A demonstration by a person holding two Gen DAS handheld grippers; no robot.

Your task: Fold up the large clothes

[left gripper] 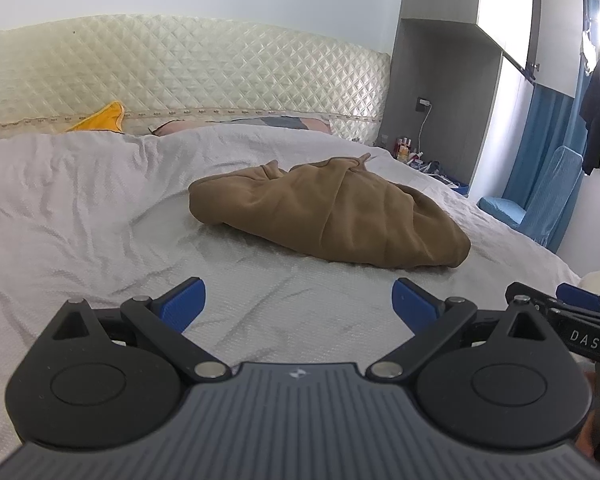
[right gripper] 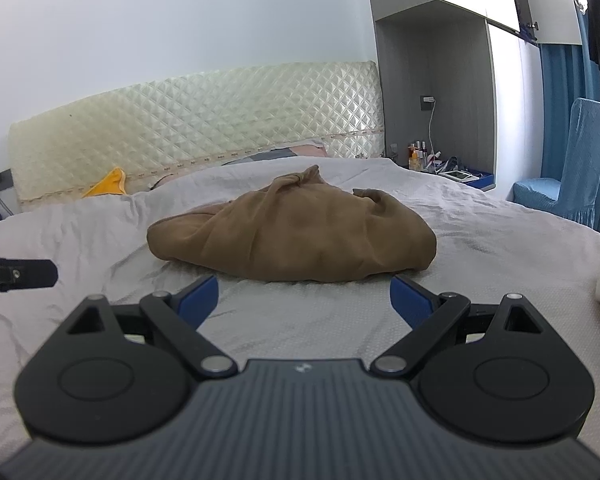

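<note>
Holding my left claw [left gripper: 299,306] and right claw [right gripper: 304,300] spread wide, I see the brown clothes [right gripper: 292,232] bunched up on the bed [left gripper: 80,208].

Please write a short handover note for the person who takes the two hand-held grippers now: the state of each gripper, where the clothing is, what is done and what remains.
Left hand-held gripper: open, empty, above the grey bedspread, short of the garment.
Right hand-held gripper: open, empty, close to the near edge of the garment.
Brown garment: lies in a crumpled heap in the middle of the bed, untouched by either gripper.
Done: nothing visible yet; no fold is made.
Left: probably grasp it, spread it flat on the bedspread, then fold.
</note>
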